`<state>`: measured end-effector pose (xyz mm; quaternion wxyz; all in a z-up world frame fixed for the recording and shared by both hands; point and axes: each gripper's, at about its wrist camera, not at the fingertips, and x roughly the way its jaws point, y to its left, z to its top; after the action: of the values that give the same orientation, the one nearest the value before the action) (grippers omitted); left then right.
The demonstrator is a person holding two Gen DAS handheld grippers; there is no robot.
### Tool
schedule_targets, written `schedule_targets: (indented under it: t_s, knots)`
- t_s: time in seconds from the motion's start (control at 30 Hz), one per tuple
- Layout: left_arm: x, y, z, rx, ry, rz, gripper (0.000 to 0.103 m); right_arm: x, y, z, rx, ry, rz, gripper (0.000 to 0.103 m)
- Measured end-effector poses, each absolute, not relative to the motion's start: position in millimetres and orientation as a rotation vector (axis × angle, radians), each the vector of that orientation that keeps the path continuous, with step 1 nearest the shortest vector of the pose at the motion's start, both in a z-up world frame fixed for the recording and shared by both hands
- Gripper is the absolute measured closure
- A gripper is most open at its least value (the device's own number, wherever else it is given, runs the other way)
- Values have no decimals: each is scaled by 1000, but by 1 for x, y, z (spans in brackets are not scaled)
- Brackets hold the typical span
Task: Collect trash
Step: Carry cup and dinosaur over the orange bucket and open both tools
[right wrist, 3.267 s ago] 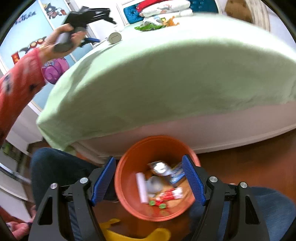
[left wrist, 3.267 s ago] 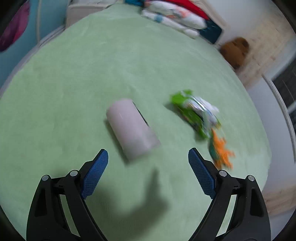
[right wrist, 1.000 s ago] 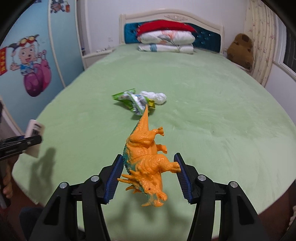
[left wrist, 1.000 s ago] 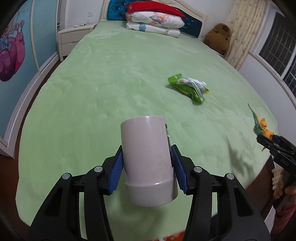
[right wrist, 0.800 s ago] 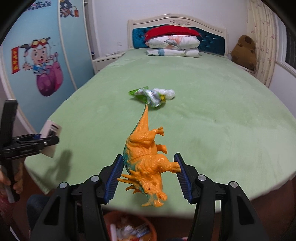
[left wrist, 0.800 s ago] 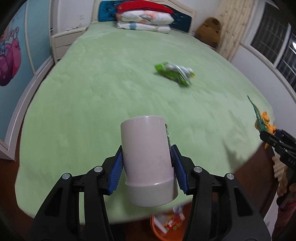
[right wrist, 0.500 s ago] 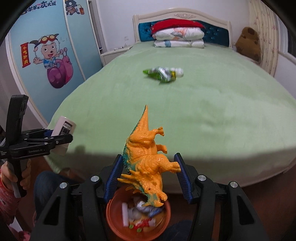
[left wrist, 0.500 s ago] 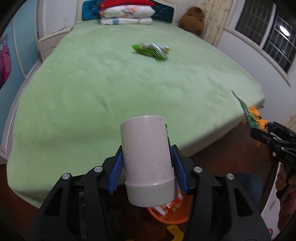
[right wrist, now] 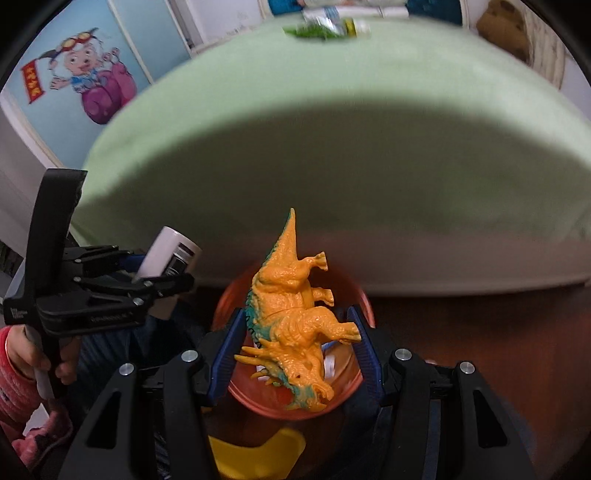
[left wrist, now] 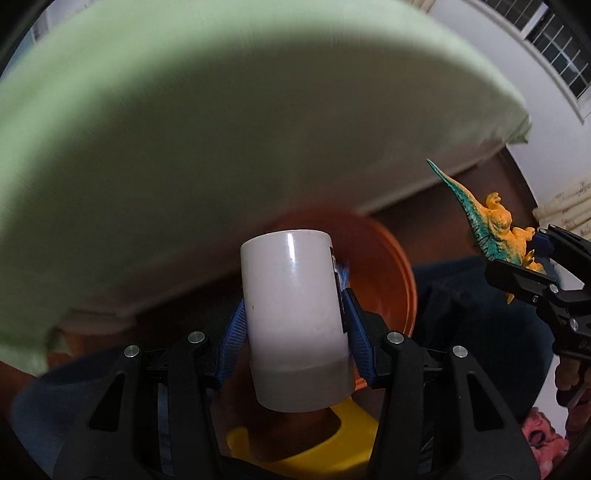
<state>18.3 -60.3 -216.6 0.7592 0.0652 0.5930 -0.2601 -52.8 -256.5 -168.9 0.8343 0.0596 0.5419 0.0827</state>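
Holding trash in both tools, we see the left gripper [left wrist: 293, 332] clamped on a pale cylinder [left wrist: 293, 325], its blue pads pressing the sides, and the right gripper [right wrist: 297, 347] clamped on an orange dinosaur [right wrist: 291, 314] whose tail points away from the camera. Both items hang above an orange bin [right wrist: 351, 391] on the dark floor, just beside the foot of the bed [right wrist: 332, 129]. A few wrappers show inside the bin. A green wrapper [right wrist: 314, 31] lies far up the bed. A hand [right wrist: 22, 354] in a red sleeve grips the left tool's handle, and a yellow object [right wrist: 255, 454] lies under the bin's near edge.
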Motion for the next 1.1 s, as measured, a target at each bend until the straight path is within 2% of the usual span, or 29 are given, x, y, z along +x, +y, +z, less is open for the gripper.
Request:
schedule_targets:
  t_s: [0.23, 0.3, 0.33, 0.37, 0.4, 0.43, 1.1]
  knots:
    - [13, -80, -281, 219, 1456, -553, 54, -49, -253, -231, 141, 1293, 171, 46]
    - [11, -81, -293, 218, 1503, -572, 53, -47, -253, -244, 150, 1330, 175, 41]
    - [10, -82, -297, 224, 1515, -568, 48, -46, -255, -248, 164, 1338, 171, 27]
    - [9, -82, -300, 241, 1522, -554, 43, -47, -258, -249, 169, 1337, 163, 23]
    - [9, -82, -300, 253, 1517, -540, 31, -46, -259, -248, 171, 1330, 155, 23]
    - [9, -81, -299, 255, 1509, -533, 25, -45, -261, -245, 180, 1320, 157, 23]
    - [18, -69, -255, 156, 1449, -510, 24, -49, -280, -203, 222, 1224, 145, 23]
